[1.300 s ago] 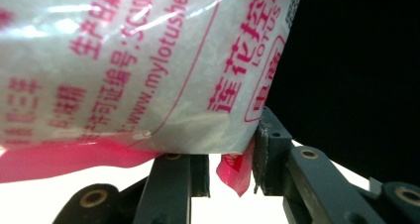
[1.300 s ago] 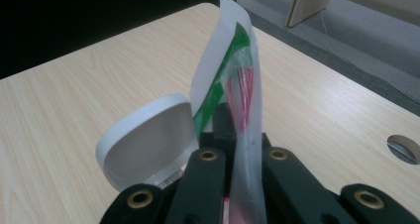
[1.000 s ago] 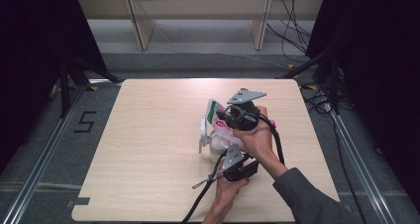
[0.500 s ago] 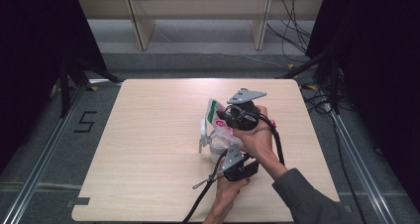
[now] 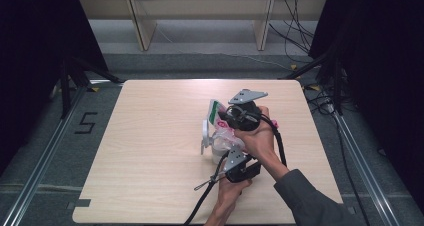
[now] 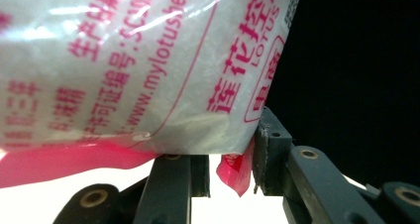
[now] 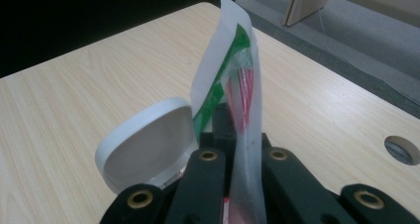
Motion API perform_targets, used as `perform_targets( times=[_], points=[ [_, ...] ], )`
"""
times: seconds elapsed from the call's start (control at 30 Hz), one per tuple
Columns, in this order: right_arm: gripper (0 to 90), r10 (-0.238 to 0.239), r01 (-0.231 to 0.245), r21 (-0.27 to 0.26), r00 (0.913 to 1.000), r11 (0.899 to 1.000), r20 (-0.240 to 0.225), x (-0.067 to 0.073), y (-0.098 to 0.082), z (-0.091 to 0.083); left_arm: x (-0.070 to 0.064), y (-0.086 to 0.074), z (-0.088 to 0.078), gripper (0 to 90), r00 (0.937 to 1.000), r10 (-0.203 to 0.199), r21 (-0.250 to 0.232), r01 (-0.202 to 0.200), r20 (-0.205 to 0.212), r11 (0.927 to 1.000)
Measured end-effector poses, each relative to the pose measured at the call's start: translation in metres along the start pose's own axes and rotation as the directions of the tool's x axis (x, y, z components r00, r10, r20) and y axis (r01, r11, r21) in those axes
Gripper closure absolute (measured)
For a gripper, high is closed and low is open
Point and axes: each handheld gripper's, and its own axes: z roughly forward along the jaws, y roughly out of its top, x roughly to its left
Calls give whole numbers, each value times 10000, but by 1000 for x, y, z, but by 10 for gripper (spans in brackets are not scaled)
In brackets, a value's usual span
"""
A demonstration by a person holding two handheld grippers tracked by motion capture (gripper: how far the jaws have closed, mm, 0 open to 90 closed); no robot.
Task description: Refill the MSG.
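1. Holding the right gripper above mid-table, hand wrapped round its body, jaws pointing left in the high view.
2. Pinching the bag's top edge flat between the pressed-together right jaws.
3. Bracing the left gripper from below, near the table's front edge, left hand under it.
4. Gripping the bag low down, the left jaws partly closed on its pink bottom edge.
5. Hanging the bag just above the table, beside a white round lid raised on edge.
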Motion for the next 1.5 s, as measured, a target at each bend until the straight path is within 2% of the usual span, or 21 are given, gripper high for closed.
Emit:
perform_targets(
  times=[0.03,0.17,0.23,0.37,0.47,0.5,0.7,0.73,0.77,0.8,0.87,0.93,1.0,1.03,1.07,1.13,1.23,1.27,1.37,1.47,1.5],
  points=[
    [900,-103,104,171,9999,9998,-81,-1,1,-1,0,0,-1,714,10000,25,50,-25,-22,10000],
    [900,-103,103,58,9999,9999,33,1,1,0,0,0,0,714,10000,-12,-16,12,-3,10000],
    [900,62,-62,205,10000,9998,17,2,1,0,-1,0,0,714,10000,2,10,-2,2,10000],
    [900,-44,45,316,10000,9995,-12,0,2,-2,-1,0,1,713,10000,-30,-51,30,44,10000],
    [900,93,-92,368,9999,9993,-39,1,1,-2,-1,0,0,713,10000,-2,87,2,-44,10000],
    [900,48,-49,227,10000,9997,45,1,0,-1,-1,0,0,714,10000,-39,9,39,7,10000],
    [900,19,-21,235,10000,9997,78,1,1,0,1,-1,1,714,9999,-88,-82,88,90,9999],
    [900,-179,177,200,9998,9996,59,1,1,1,1,-1,1,714,9999,-109,-98,109,60,9999],
    [900,-24,24,383,10000,9993,20,1,2,-1,1,-1,1,715,9999,-109,-98,109,60,9999],
    [900,-143,141,389,9999,9991,43,1,2,0,1,-1,1,715,9999,-72,-33,73,108,10000],
    [900,-11,8,302,9999,9995,106,1,1,1,1,-1,1,714,9999,-78,-32,79,114,10000],
    [900,-29,27,473,10000,9989,43,2,1,0,1,-1,2,715,9998,-130,-87,131,157,9999],
    [900,-317,312,387,9994,9988,121,2,1,2,0,-1,1,714,9998,-118,-65,119,188,9999],
    [900,-104,104,493,9999,9987,7,1,2,0,0,0,0,714,9999,-66,-29,66,136,10000],
    [900,-135,133,250,9999,9996,101,0,2,1,0,0,1,714,9998,-93,-72,94,173,9999],
    [900,-81,80,442,10000,9990,19,1,2,0,0,-1,1,715,9998,-120,-64,121,153,9999],
    [900,-269,264,416,9996,9988,119,1,1,3,1,-1,1,715,9998,-135,-32,135,115,9999],
    [900,-98,93,395,9999,9992,124,2,1,3,1,-1,1,715,9999,-104,-32,104,85,9999],
    [900,-143,139,530,9999,9985,65,2,2,1,1,-1,1,714,9999,-70,-16,70,145,10000],
    [900,-284,279,324,9995,9991,146,1,1,3,1,-1,1,715,9998,-136,-68,137,146,9999],
    [900,-298,293,419,9995,9987,106,1,1,3,0,-1,1,714,9998,-147,-65,147,108,9999]
  ],
)
